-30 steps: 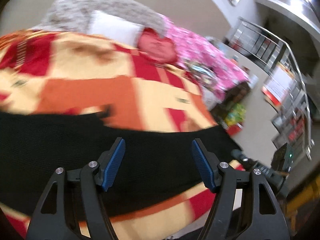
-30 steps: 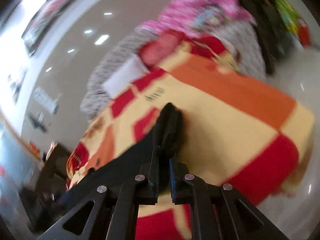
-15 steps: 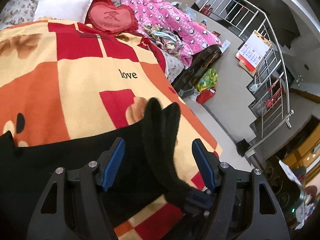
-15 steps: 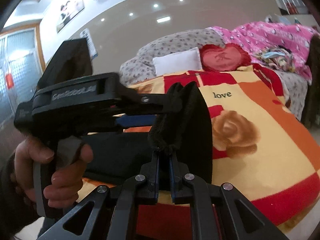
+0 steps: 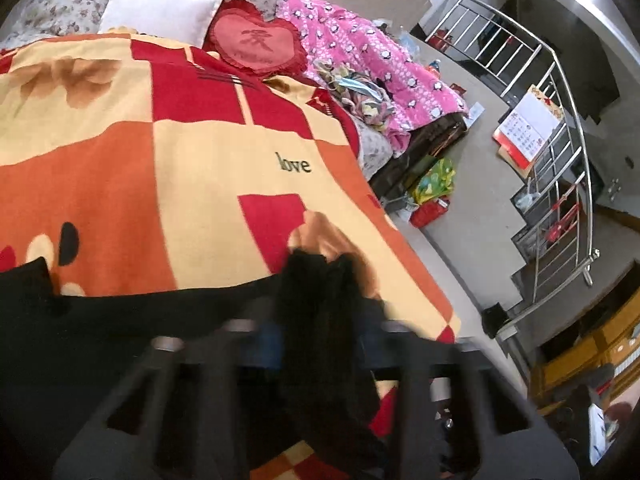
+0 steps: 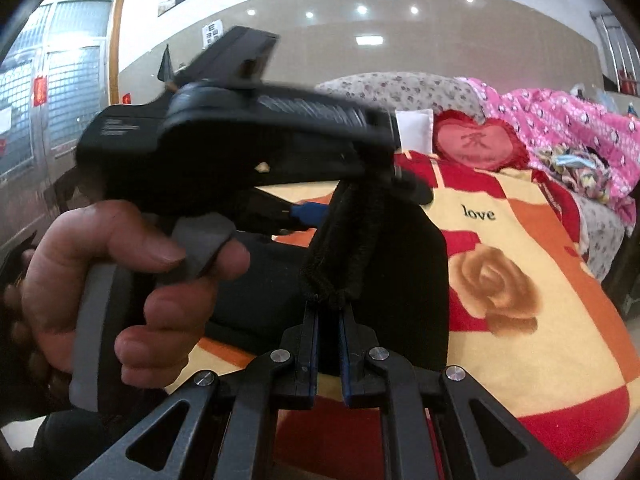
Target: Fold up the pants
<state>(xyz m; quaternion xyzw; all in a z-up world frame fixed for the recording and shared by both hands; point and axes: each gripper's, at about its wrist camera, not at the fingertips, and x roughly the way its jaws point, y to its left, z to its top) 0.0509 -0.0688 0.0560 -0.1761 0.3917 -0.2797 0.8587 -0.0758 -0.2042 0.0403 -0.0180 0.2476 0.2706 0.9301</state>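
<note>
Black pants (image 5: pixel 120 320) lie across an orange, red and cream blanket (image 5: pixel 200 160) on a bed. In the left wrist view my left gripper (image 5: pixel 320 336) is motion-blurred. Its jaws are closing on an upright bunch of the pants' edge (image 5: pixel 320 292), which stands between the blue pads. In the right wrist view my right gripper (image 6: pixel 329 316) is shut on the same bunched edge (image 6: pixel 352 248), lifted off the blanket (image 6: pixel 520 340). A hand (image 6: pixel 132 280) holds the left gripper just above and left of it, with one blue pad (image 6: pixel 310 212) against the fabric.
A white pillow (image 5: pixel 160 8), a red heart cushion (image 5: pixel 256 42) and a pink quilt (image 5: pixel 372 68) lie at the bed's far end. The bed's right edge drops to grey floor with bags (image 5: pixel 434 184). Beyond that stands a metal railing (image 5: pixel 560 140).
The left jaws went from wide open to drawn in around the bunched pants edge. The right gripper rolled upright and swung over beside the left one, still holding the fabric.
</note>
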